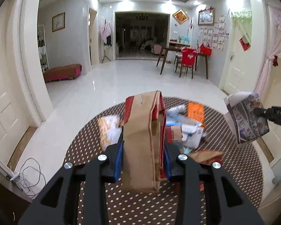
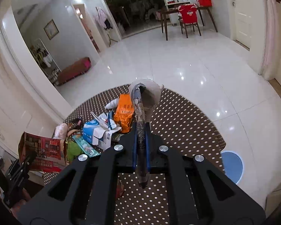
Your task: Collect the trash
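- The left gripper (image 1: 142,161) is clamped on a brown paper bag with red printed sides (image 1: 143,140); its blue pads (image 1: 117,159) press the bag's folded flanks, and the bag stands upright between them.
- The right gripper (image 2: 141,150) is squeezed tight on a flattened printed wrapper (image 2: 140,116), which curls up and forward out of the jaws.
- In the left wrist view that same wrapper hangs at the right edge, pinched by the black fingertips (image 1: 260,112).
- The rest of the trash lies in a heap on the brown dotted rug (image 2: 178,116): an orange packet (image 2: 124,112), a blue and white carton (image 2: 95,133) and other wrappers.
- The rug lies on a glossy white tile floor (image 2: 187,60).
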A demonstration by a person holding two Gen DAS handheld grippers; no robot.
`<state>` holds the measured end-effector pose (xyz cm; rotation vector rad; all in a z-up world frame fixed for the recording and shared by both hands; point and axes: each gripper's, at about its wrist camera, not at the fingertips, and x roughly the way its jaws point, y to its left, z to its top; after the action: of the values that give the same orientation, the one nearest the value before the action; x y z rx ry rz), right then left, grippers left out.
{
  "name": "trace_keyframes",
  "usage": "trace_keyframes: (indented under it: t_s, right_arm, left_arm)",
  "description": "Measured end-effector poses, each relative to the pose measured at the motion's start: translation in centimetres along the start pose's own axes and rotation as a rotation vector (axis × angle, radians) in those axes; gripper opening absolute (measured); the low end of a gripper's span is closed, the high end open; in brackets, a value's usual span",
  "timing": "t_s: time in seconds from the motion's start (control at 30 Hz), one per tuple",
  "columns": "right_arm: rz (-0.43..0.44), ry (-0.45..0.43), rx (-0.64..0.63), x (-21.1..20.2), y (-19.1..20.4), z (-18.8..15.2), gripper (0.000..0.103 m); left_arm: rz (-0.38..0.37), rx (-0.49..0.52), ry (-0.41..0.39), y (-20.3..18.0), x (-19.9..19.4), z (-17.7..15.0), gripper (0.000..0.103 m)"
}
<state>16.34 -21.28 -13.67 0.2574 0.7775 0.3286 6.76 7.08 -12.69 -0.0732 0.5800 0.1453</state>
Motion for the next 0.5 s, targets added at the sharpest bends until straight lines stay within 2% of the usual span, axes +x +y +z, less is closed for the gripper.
trace_keyframes:
  t_s: [0.13,0.27,0.4,0.5]
  right_arm:
    - [0.014,-0.045,0.034,-2.6,-1.9,0.6,0.007]
    - [-0.002,-0.083,0.067,-4.9,-4.5,0.7,0.007]
    - [-0.053,-0.097,0.113,-6.8,-8.3,0.4,0.007]
    - [-0.094,-0.088,0.185,-7.7,-12.5,-0.5,0.007]
  left_arm:
    - [-0.034,0.015,-0.045,-2.0,-1.2,1.3,0.034]
    - [-0.098,0.038,-0.069,-4.8,-1.8,2.3,0.034]
    - [-0.181,0.062,-0.065,-8.3,-1.1,2.9,0.034]
    - [-0.249,0.087,-0.041,-11.5,0.0,3.1,0.034]
